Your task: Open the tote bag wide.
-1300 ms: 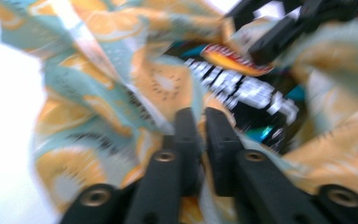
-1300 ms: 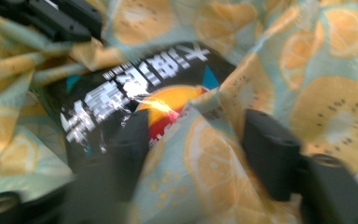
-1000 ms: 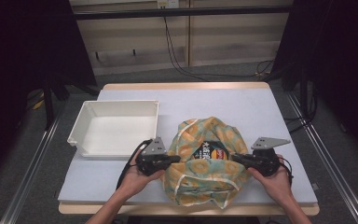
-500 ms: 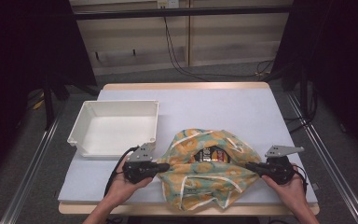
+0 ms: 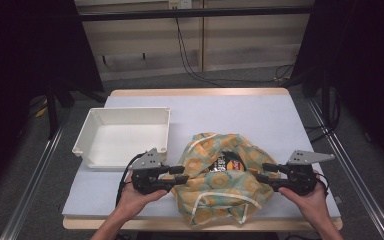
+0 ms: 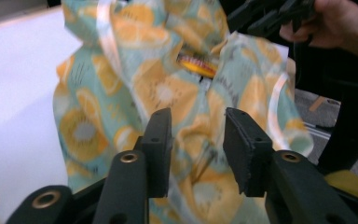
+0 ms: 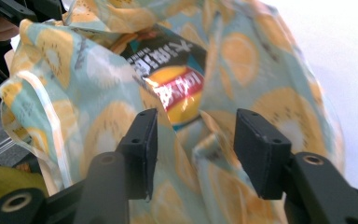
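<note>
Both tools (image 5: 182, 174) (image 5: 261, 171) have just opened off the bag (image 5: 220, 177).

A pale teal fabric bag (image 5: 220, 185) is printed with orange citrus slices and trimmed with white straps; inside it a snack packet (image 7: 170, 77) is coloured black, yellow and red with white lettering. A white plastic tray (image 5: 125, 136) is set on a light grey table (image 5: 240, 112)
</note>
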Motion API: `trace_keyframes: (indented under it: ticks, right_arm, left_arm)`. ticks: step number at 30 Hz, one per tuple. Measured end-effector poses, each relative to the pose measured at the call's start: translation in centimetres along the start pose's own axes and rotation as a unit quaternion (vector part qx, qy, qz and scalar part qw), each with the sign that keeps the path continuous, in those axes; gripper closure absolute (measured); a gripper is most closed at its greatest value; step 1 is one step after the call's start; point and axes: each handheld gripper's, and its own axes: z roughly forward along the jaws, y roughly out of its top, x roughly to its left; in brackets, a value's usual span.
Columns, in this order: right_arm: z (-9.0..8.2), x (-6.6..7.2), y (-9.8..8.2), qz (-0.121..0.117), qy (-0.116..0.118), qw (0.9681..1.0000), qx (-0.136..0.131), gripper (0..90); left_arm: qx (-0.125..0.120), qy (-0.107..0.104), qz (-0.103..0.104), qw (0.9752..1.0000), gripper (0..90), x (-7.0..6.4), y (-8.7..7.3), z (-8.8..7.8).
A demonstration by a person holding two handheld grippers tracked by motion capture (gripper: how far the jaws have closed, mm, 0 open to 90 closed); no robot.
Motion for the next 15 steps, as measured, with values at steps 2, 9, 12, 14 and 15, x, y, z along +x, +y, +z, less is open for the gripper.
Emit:
trace_keyframes:
  ticks: [2,9,12,14,15]
  right_arm:
    - [0.2,0.3,0.5,-0.001,0.007,1.0,-0.007,49.6]
    - [2.2,1.5,2.2,-0.023,0.065,0.9976,-0.01,47.0]
    - [3.7,2.0,2.2,-0.03,0.074,0.9967,0.014,40.5]
    - [4.3,2.1,1.8,-0.032,0.077,0.9962,0.026,40.5]
    - [4.5,2.2,1.5,-0.031,0.082,0.9957,0.03,43.4]
  left_arm:
    - [-0.01,-0.002,0.004,0.9999,58.7,-0.3,0.7,0.2]
    - [-0.007,-0.017,0.028,0.9994,57.9,-1.0,3.1,2.3]
    - [0.006,-0.025,0.021,0.9994,54.8,-0.8,3.1,4.1]
    - [0.005,-0.024,0.01,0.9996,52.2,-0.7,2.8,4.8]
    - [0.01,-0.025,0.004,0.9996,52.4,-0.4,2.6,5.2]
